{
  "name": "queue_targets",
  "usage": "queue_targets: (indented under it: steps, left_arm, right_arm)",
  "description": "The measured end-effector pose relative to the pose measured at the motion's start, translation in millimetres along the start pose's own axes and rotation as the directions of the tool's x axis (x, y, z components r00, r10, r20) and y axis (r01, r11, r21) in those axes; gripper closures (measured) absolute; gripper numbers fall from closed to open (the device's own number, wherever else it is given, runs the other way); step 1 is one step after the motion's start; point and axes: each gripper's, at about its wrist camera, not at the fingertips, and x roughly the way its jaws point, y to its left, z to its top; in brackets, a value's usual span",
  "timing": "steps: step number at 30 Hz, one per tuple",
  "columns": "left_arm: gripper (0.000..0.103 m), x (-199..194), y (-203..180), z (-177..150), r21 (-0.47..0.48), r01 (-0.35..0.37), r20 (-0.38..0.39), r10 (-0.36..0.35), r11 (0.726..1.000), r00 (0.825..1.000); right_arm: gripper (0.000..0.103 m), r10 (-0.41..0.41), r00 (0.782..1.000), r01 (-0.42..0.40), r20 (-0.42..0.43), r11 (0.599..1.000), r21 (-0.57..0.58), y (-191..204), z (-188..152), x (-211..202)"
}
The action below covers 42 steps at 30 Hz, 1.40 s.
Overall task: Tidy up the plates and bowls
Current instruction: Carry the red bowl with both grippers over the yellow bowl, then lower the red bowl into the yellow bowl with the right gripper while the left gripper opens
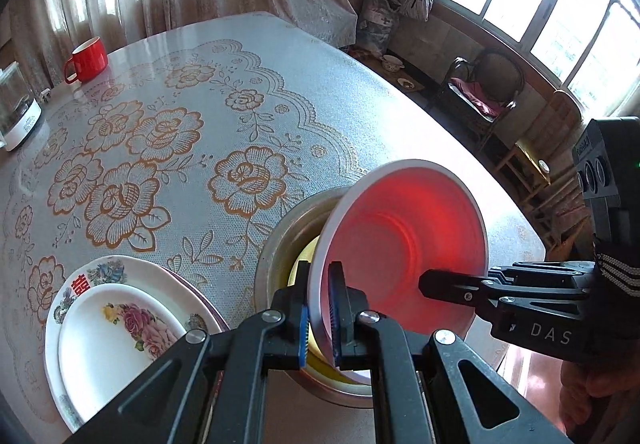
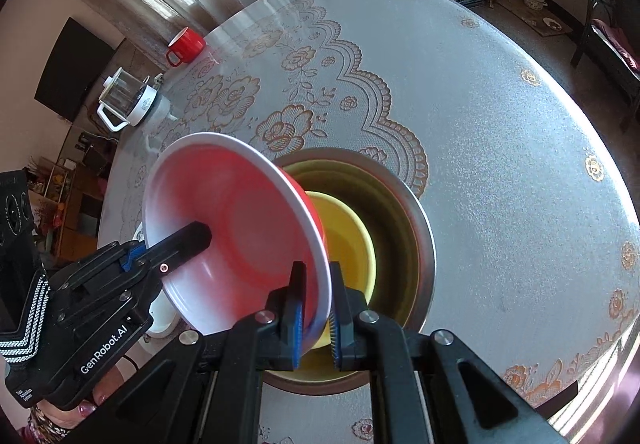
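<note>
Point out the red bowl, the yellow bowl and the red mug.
red bowl (image 2: 240, 228): right wrist view, on its inner wall.
yellow bowl (image 2: 348, 244): right wrist view, on its inside, within the metal basin.
red mug (image 1: 90, 60): left wrist view, on its outer side.

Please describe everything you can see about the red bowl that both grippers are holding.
The red bowl is round, red outside and pale pinkish-white inside, with a white rim; it looks like thin plastic, since light glows through its wall. It seems empty. It is held tilted, over a yellow bowl nested in a metal basin. The left gripper and right gripper are each shut on its rim at opposite sides. Whether it touches the yellow bowl cannot be told.
</note>
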Motion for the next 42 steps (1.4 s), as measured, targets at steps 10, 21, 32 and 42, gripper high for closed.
queue_targets:
  steps: [10, 21, 32, 42]
  left_arm:
    - [0.095, 15, 2, -6, 0.001, 0.013, -0.054, -0.013, 1.000, 0.998]
    - [0.095, 26, 1, -9, 0.011, 0.010, -0.096, -0.009, 1.000, 0.995]
    - [0.094, 35, 0, -12, 0.008, 0.011, -0.122, -0.010, 1.000, 0.992]
    - [0.094, 35, -2, -12, 0.021, 0.000, -0.121, 0.002, 1.000, 0.993]
  right_arm:
    - [0.093, -0.011, 0.999, 0.012, -0.039, 0.999, 0.035, -5, -6, 11]
    - [0.092, -0.022, 0.997, 0.026, -0.075, 0.998, 0.054, -5, -6, 22]
    - [0.092, -0.005, 0.998, 0.012, -0.069, 0.994, 0.106, -15, -8, 22]
    - [0.088, 0.006, 0.998, 0.003, -0.068, 0.991, 0.133, -18, -10, 17]
